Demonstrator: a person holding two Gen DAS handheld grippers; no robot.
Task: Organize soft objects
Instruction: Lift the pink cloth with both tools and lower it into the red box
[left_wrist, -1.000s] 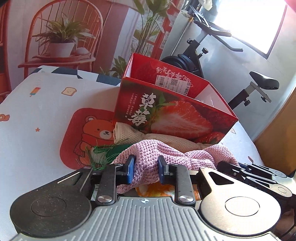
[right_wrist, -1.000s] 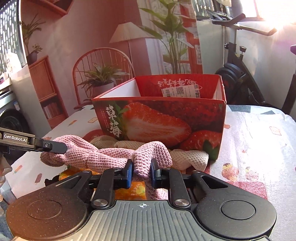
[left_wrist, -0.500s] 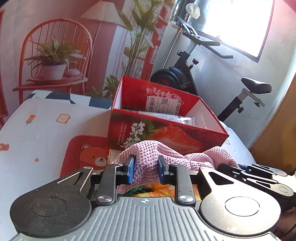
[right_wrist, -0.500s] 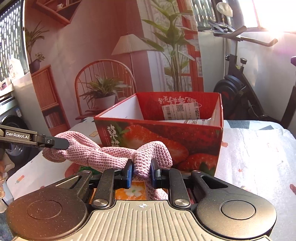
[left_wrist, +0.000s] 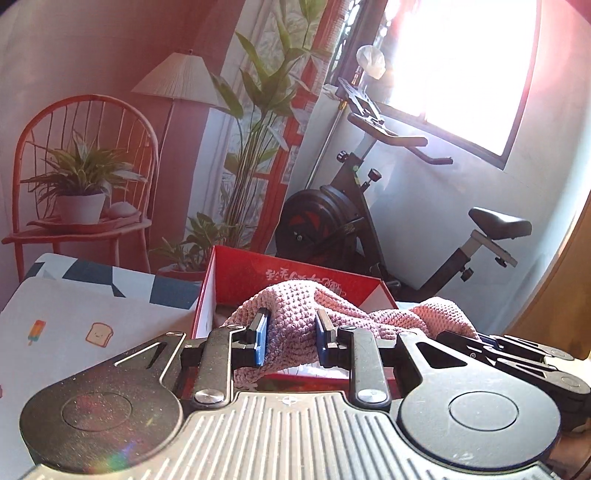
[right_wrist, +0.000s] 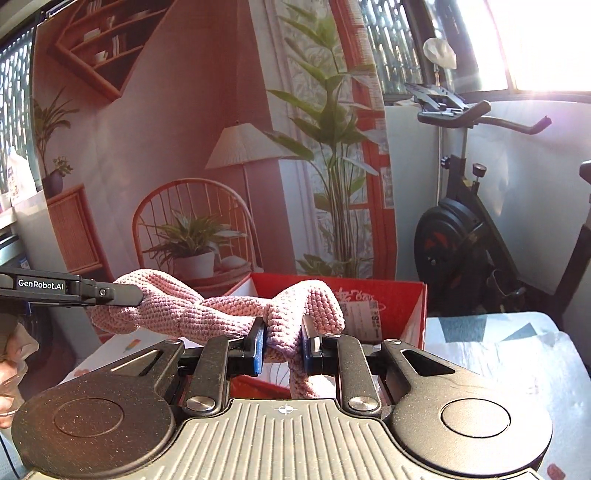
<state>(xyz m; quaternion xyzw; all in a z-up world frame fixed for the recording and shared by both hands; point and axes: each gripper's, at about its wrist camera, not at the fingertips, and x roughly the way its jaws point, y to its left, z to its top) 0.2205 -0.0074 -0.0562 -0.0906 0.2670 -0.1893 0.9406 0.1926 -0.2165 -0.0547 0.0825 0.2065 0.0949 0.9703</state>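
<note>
So both grippers are clamped on the same pink crocheted piece (left_wrist: 295, 325), one at each end: the left gripper (left_wrist: 290, 341) has a thick bunch of it squeezed between its blue pads, and the right gripper (right_wrist: 282, 345) is pinching a narrower fold with a loop sticking up above its fingers and a tail hanging below them. From the right wrist cam you can see the knit stretched sideways from those fingers out to the left gripper's tip at the far left, sagging a bit in the middle. It's up off the table, and the red strawberry box (left_wrist: 280, 273) sits just ahead of and below both sets of fingers. My guess is the step is dropping it into the box, so I'd carry both ends forward together until the whole bundle is past the near wall, lower it, and only then let go, both sides at roughly the same time. If one end is let go early, the dangling tail under the right fingers could snag the box edge and drape outside. As for the box, it's open topped; I can make out a white label (right_wrist: 364, 314) on the inside of the far wall, but the knit blocks most of the floor, so can't say what else is in there
</note>
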